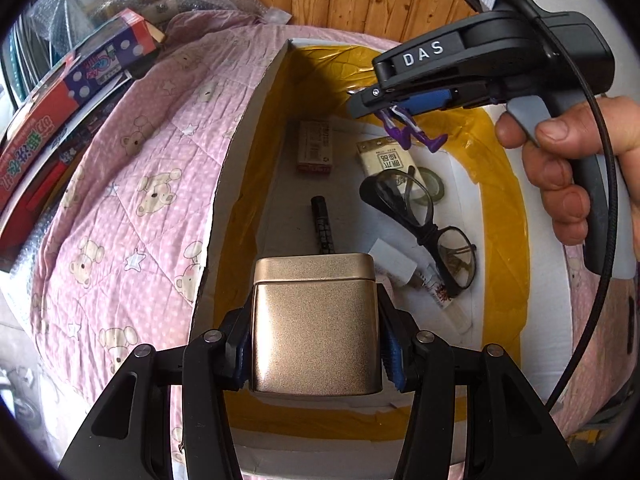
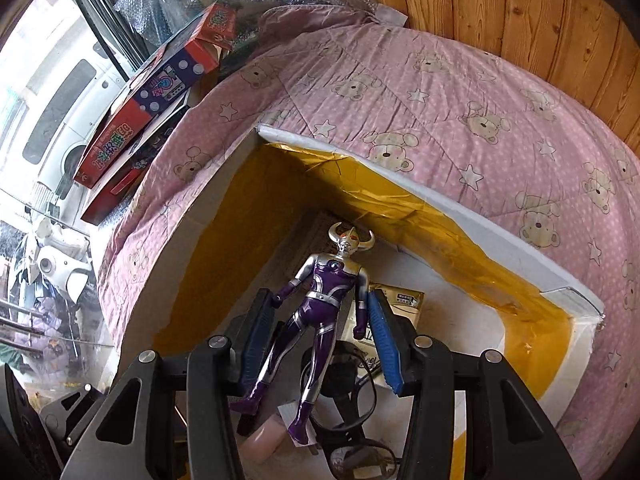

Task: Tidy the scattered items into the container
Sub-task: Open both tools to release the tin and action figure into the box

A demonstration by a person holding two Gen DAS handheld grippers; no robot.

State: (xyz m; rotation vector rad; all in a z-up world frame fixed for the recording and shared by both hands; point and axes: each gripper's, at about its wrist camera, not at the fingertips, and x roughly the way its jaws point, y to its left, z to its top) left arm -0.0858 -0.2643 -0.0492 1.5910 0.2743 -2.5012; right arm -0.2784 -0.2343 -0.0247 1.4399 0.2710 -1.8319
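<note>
Left tool (image 1: 316, 354) clamps the gold tin (image 1: 315, 322) over the box's (image 1: 256, 128) near edge; right tool (image 2: 320, 338) grips the purple figure (image 2: 320, 312) above the far corner. Lower both, release clear of the glasses (image 1: 420, 216).

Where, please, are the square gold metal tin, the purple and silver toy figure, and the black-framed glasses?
Square gold metal tin (image 1: 314, 328), left wrist view, front face.
Purple and silver toy figure (image 2: 325, 296), right wrist view, torso.
Black-framed glasses (image 1: 428, 234), left wrist view, bridge.
</note>
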